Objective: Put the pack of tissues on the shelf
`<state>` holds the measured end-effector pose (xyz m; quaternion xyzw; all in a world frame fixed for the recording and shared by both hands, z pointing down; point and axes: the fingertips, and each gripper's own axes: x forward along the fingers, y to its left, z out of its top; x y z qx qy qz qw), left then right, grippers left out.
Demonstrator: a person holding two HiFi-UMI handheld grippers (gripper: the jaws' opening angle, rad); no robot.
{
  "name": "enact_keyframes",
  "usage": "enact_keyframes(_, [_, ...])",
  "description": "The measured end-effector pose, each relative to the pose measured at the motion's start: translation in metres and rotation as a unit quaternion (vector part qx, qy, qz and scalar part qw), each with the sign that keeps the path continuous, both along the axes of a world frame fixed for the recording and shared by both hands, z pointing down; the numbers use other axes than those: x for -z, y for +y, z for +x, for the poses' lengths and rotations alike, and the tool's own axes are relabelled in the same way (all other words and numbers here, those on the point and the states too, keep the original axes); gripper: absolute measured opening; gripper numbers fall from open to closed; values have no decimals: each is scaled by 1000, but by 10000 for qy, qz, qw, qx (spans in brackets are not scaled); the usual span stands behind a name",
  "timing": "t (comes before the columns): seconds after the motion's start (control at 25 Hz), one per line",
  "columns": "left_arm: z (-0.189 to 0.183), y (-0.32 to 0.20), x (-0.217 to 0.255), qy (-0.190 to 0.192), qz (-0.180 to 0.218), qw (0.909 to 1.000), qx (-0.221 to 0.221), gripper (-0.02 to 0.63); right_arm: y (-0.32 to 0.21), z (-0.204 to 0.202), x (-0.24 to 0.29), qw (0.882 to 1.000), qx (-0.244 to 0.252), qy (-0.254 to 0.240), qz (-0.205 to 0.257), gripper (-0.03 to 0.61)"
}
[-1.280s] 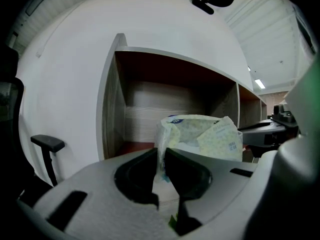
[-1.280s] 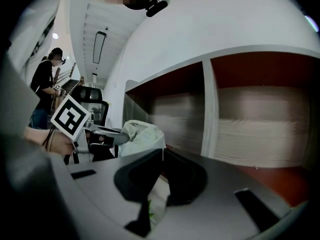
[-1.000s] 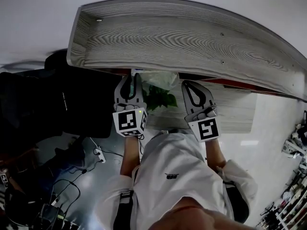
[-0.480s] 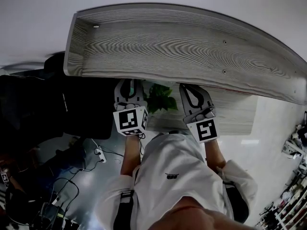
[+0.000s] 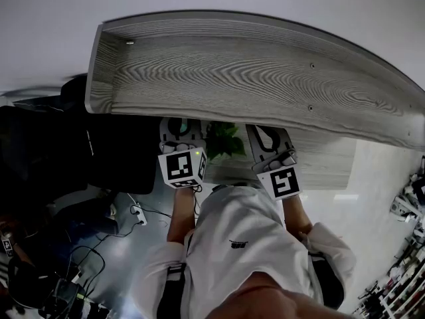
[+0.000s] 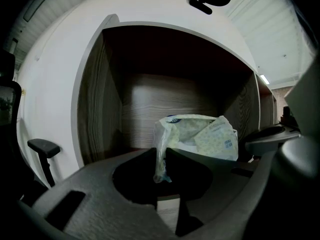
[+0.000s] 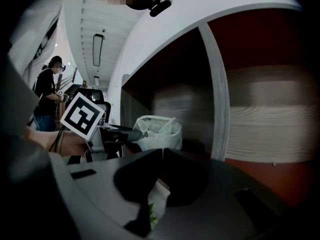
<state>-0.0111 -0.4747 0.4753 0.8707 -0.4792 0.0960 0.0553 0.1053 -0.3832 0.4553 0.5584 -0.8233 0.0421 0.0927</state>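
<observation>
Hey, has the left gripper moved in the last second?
No, barely: in the head view the left gripper keeps its place beside the plant; only the shelf top now covers its tips.

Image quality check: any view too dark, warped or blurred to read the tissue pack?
Head view: heavy fisheye bows the grey wood-grain shelf; the space right under it is deep shadow. Left gripper view: dim recess, dark corners, but the pale plastic-wrapped pack of tissues reads fine. Right gripper view: dark foreground, right-hand wood panel looks smeared, pack small but clear.
</observation>
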Motion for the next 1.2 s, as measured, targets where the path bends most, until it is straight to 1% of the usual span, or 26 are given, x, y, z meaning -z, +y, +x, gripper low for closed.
enact_keyframes(0.32, [6,5,1,-66,12,9999,-139,63,3,2,2,10000,-9,-3,37,29])
enact_keyframes(0.36, [7,6,1,-91,22,9998,-178,79,3,2,3,10000,-12,-8,44,29])
enact_keyframes(0.44, [10,9,2,-151,52,9995,-266,141,5,2,3,10000,3,15,52,29])
enact_keyframes(0.48, [11,11,2,-170,64,9994,-295,153,6,1,4,10000,10,21,53,29])
enact_keyframes(0.88, [4,21,11,-163,203,9994,-239,189,16,-5,12,9997,95,103,185,29])
enact_keyframes(1.0, [1,22,12,-135,228,9994,-219,216,21,-5,14,9998,53,89,181,29])
enact_keyframes(1.2, [0,23,13,-174,232,9994,-198,239,27,-3,17,9997,28,128,208,29])
